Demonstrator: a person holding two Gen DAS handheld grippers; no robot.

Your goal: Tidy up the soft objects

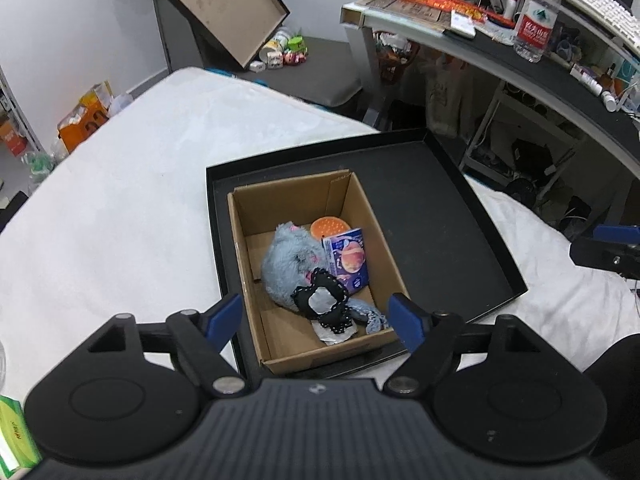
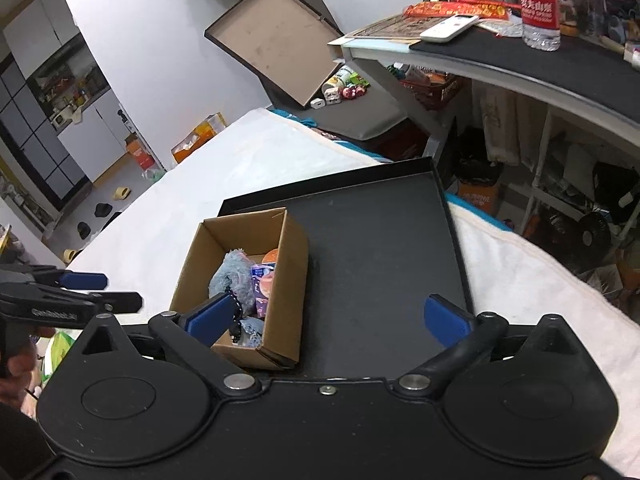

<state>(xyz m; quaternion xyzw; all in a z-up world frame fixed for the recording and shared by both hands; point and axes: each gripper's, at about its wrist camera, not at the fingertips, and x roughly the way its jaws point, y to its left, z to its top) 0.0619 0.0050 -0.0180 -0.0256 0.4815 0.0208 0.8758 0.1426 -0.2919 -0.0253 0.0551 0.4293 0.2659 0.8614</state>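
Note:
A brown cardboard box (image 1: 362, 204) stands in the left part of a shallow black tray (image 1: 440, 216) on the white bed. Inside lie a grey-blue plush toy (image 1: 286, 258), a black lace piece with a grey centre (image 1: 322, 302), a purple packet (image 1: 350, 258) and an orange round item (image 1: 328, 228). My left gripper (image 1: 316, 320) is open and empty, hovering above the box's near edge. My right gripper (image 2: 328, 314) is open and empty above the tray (image 2: 380, 248), right of the box (image 2: 292, 272). The left gripper also shows in the right wrist view (image 2: 104, 292).
A white blanket (image 1: 140, 184) covers the bed. A desk (image 1: 540, 64) with a water bottle (image 1: 536, 24) and clutter stands to the right. A brown box lid (image 1: 224, 4) leans on the far wall. A green packet (image 1: 12, 436) lies at the lower left.

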